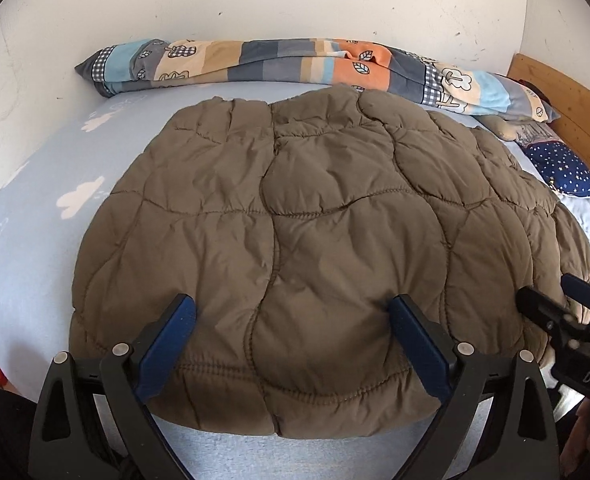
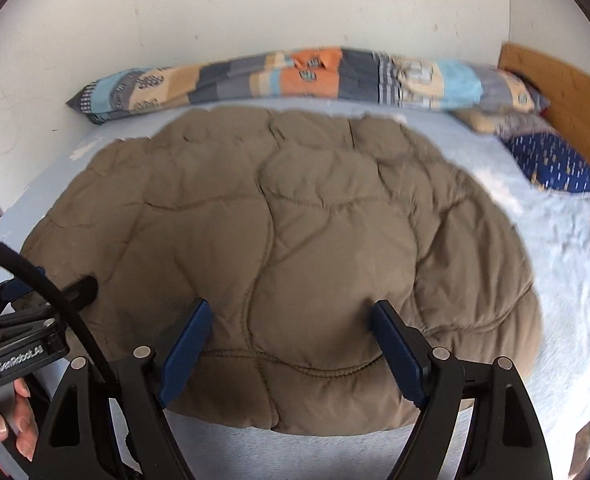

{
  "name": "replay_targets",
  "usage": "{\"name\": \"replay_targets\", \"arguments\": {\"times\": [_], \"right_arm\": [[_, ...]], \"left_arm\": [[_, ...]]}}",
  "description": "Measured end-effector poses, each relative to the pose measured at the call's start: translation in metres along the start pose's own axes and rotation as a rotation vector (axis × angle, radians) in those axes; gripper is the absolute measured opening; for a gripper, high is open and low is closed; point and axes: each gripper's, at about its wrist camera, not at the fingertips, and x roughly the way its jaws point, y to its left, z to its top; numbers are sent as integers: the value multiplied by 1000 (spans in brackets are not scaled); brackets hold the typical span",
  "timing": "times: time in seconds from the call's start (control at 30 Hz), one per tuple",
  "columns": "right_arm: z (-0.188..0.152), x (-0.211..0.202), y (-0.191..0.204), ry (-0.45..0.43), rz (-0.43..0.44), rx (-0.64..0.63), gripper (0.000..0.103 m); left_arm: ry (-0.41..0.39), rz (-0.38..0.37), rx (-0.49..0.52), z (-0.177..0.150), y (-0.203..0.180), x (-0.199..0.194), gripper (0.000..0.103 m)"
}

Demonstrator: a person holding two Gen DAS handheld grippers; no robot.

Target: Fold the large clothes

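Both grippers hang wide apart over the near hem of the brown quilted jacket (image 1: 307, 216), gripping nothing.

My left gripper (image 1: 291, 344) and my right gripper (image 2: 291, 344) sit side by side, jaws spread, with padded fabric showing between them but no pad pressing on it. That jacket lies flat on the bed (image 1: 27, 248), in a compact rounded block with no sleeves sticking out, so I judge a fold or two is done. A rolled patchwork blanket (image 1: 295, 64) lies along the wall behind. Halving it again and tidying seems left.
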Motion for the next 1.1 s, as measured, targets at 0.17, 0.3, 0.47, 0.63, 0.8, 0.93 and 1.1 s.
{"name": "replay_targets", "arguments": {"times": [0.17,0.3,0.47,0.63,0.8,0.93,1.1], "right_arm": [[-5,20,-2,70,-31,1,98],[-9,31,1,96,-62,-27,100],[-12,37,2,112,-69,-38,102],[-12,37,3,106,-72,-50,102],[-12,27,4,78,-77,-58,102],[-10,8,3,32,-87,-64,102],[-9,-33,0,-86,-121,-48,102]], "left_arm": [[28,-1,13,-4,0,10,101],[36,7,20,-6,-3,14,103],[27,13,29,-9,-3,14,103],[21,4,28,-8,-1,13,103],[51,-20,13,-4,2,11,103],[101,-31,-1,2,4,12,103],[195,-37,-43,13,5,15,103]]}}
